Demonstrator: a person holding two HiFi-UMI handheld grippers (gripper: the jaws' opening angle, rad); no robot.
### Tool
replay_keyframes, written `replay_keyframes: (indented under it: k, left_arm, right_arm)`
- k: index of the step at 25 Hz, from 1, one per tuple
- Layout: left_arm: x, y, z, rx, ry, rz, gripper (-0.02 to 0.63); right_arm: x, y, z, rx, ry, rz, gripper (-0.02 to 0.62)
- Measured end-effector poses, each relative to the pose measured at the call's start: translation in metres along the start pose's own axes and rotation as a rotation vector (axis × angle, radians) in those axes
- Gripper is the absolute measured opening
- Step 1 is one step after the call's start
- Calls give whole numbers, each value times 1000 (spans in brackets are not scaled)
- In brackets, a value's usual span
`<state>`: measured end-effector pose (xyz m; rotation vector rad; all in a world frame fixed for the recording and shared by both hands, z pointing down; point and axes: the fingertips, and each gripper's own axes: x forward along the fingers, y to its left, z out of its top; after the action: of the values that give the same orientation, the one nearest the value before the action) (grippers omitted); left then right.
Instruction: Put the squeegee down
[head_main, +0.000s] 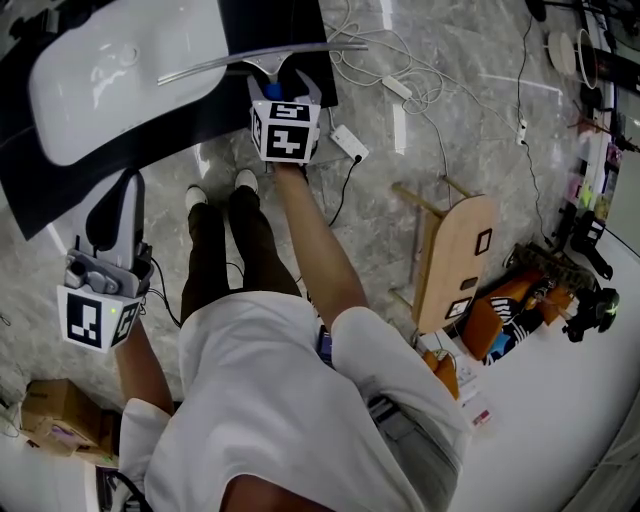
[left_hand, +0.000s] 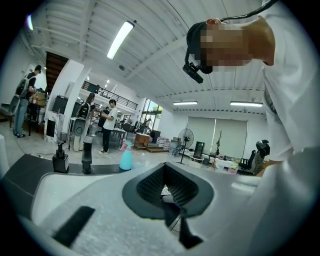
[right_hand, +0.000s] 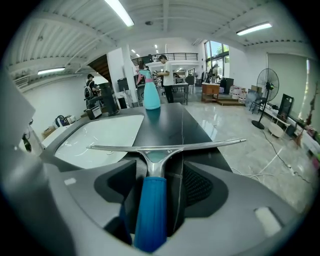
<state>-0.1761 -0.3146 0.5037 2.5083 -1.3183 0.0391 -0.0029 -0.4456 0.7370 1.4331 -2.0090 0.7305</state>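
- Right gripper view: the right gripper (right_hand: 159, 176) has its jaws spread wide. One blue-handled squeegee (right_hand: 156, 159) lies in the gap; clear space shows beside the handle on the picture's right, so the pads are not pressing on it.
- The handle's near end is cut off at the bottom of the frame.
- The metal blade runs across the middle of the frame, its left part over the white basin (right_hand: 100, 140) and its right part over the black countertop (right_hand: 172, 122). Whether the blade's edge touches either surface cannot be made out.
- One teal spray bottle (right_hand: 151, 95) stands upright at the counter's far end, at upper centre.
- In the head view, the marker cube hides most of the handle; only the blade and a little blue show at upper centre.
- In the left gripper view, the left gripper (left_hand: 167, 175) has its pads drawn together at the tips, with nothing between them.
- In the head view that gripper sits at lower left, well apart from the squeegee.
- Counted: two grippers, one squeegee, one basin, one bottle.
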Motion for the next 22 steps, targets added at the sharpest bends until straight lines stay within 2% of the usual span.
replay_keyframes:
  k: [4, 8, 11, 13, 15, 19, 22]
  left_arm:
    - [-5, -6, 5, 11, -8, -4, 6]
    - [-5, -9, 18, 33, -23, -6, 6]
    - [-3, -8, 27, 57, -47, -4, 6]
    - [-4, -10, 36, 73, -66, -6, 6]
    - [-8, -16, 49, 89, -91, -9, 5]
    - [-28, -37, 71, 115, -103, -29, 6]
    - [-50, -37, 88, 134, -114, -4, 6]
  right_arm:
    - [-17, -5, -1, 6, -16, 3, 307]
    - [-53, -2, 8, -14, -77, 51, 277]
    - [-103, 6, 32, -54, -211, 101, 229]
    - [-144, 14, 54, -87, -317, 119, 175]
    - [-183, 22, 77, -119, -409, 133, 95]
    - [-260, 52, 113, -183, -541, 222, 44]
    - [-307, 76, 144, -264, -640, 263, 27]
